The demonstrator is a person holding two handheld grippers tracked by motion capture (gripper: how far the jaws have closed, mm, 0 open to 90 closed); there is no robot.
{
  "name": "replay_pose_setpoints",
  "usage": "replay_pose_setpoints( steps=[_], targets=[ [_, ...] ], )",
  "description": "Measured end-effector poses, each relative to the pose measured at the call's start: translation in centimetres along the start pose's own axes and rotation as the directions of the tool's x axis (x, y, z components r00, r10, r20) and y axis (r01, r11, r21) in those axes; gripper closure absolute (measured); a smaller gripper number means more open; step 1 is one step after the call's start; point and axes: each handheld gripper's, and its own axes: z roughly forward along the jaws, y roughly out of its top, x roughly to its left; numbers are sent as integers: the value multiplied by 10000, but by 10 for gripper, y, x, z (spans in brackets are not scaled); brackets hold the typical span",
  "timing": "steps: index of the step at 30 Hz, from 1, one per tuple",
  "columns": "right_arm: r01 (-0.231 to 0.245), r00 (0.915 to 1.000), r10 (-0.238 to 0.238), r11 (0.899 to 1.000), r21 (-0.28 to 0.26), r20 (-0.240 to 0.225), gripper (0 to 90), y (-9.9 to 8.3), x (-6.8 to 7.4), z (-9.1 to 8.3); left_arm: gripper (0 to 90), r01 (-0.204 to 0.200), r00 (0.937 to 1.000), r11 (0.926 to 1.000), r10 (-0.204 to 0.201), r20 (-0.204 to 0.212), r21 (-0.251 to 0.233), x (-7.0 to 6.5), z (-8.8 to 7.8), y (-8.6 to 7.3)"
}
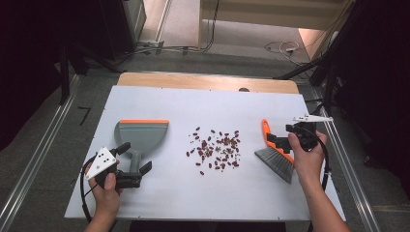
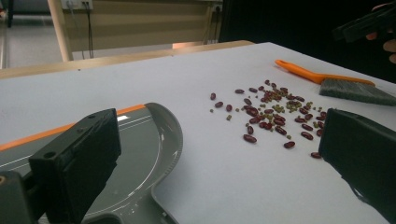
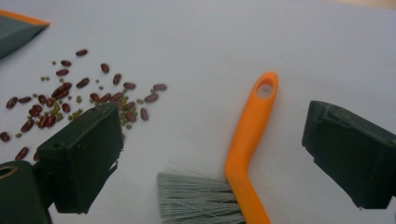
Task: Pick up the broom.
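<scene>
From the high view, the white table (image 1: 159, 203) carries a grey plastic dustpan with an orange lip (image 1: 141, 135) at the left, a scatter of dark red beans and small green ones (image 1: 215, 147) in the middle and an orange-handled brush with grey bristles (image 1: 276, 153) at the right; the left gripper (image 1: 136, 157) straddles the dustpan's handle with jaws apart, and the right gripper (image 1: 276, 140) hovers over the brush handle. The left gripper view adds the pan's curved wall between its wide jaws, untouched. The right gripper view shows the handle's hanging hole and nothing clamped between its spread jaws.
</scene>
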Motion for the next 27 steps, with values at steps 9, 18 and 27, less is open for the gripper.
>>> replay_pose_setpoints(
  steps=[9,18,27],
  targets=[
    [-362,9966,188,9741,2233,798,411,4,-5,36,1,39,10000,10000,-39,7,2,-1,1,0],
    [-593,9862,33,9404,3349,1654,503,2,-4,52,1,1,10000,9999,-2,59,102,-2,3,-1],
    [-549,9785,-313,9131,4040,2037,615,-3,-1,65,1,-16,10000,9999,16,47,112,-2,3,-1]
  ],
)
